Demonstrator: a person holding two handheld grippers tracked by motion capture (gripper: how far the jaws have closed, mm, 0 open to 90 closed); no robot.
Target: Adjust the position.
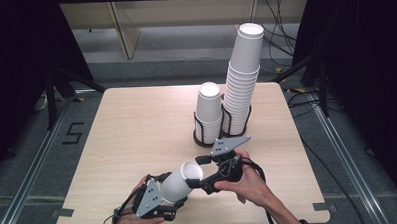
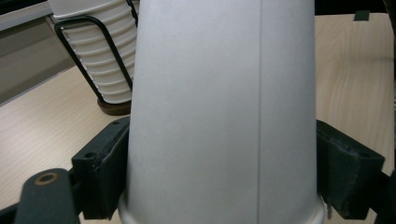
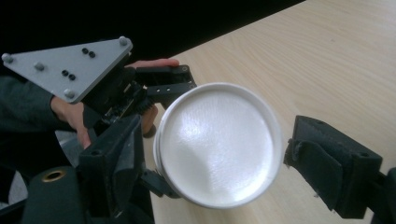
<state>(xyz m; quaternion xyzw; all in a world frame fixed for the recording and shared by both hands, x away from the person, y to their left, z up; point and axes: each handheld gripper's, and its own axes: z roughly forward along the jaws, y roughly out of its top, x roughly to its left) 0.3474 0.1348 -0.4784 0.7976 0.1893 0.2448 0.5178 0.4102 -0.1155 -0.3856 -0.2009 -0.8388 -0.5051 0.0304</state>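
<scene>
Both hands sit at bench (image 1: 137, 124) near edge. Left claw (image 1: 165, 193) clamped on white paper cup (image 1: 181, 182), pads pressing its sides near the base; cup lies tilted, mouth twd right claw (image 1: 196, 172). Right claw's jaws apart, straddling cup rim w/ a gap on one side, not pinching. Behind: short cup stack (image 1: 209, 111) & tall cup stack (image 1: 243, 75) in black wire holders.

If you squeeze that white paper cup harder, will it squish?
Probably. The cup looks like thin paper, so it's likely light and easy to dent. The left gripper presses both sides near the base, the stiffer end. The open rim would likely squash first. Laid on the table, it'd probably roll in a curve, since it tapers.
</scene>
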